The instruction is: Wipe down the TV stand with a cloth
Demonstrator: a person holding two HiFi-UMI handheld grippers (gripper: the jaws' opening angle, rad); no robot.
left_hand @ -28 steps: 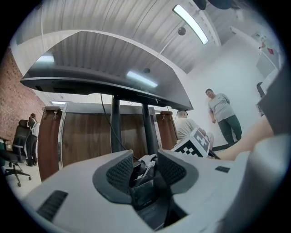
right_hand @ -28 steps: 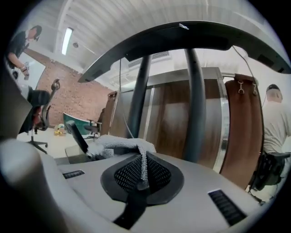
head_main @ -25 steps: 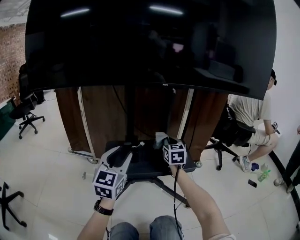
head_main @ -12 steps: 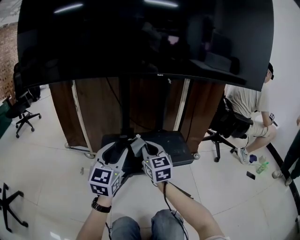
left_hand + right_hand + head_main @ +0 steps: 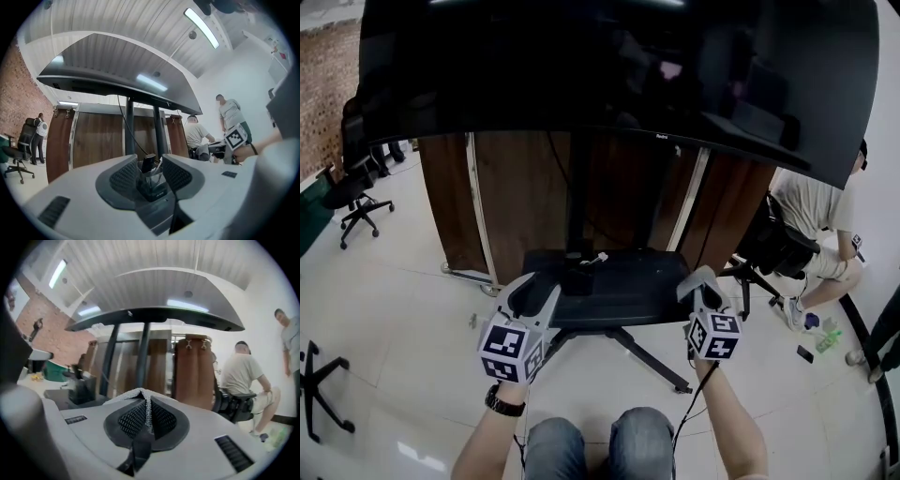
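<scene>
TV stand shelf (image 5: pixel 628 291) | small black box (image 5: pixel 577 279), perhaps adapter | tiled floor (image 5: pixel 394 309)

We see a glossy, pale tiled floor (image 5: pixel 403 375) that catches the reflections of the room's lights. A red brick wall (image 5: pixel 323 94) runs along the left, with a black office chair (image 5: pixel 358 192) on castors in front of it, and the star base of a second chair (image 5: pixel 319 398) shows at the lower left edge. Further back, tall dark wooden panels (image 5: pixel 520 187) with metal edging stand upright on the floor. The right wall (image 5: pixel 889 187) is plain white, and near it a person (image 5: pixel 814 208) sits on a black swivel chair (image 5: pixel 766 251). Overhead, the left gripper view shows a white ribbed ceiling (image 5: pixel 117 23) with a long strip light (image 5: pixel 201 27).
</scene>
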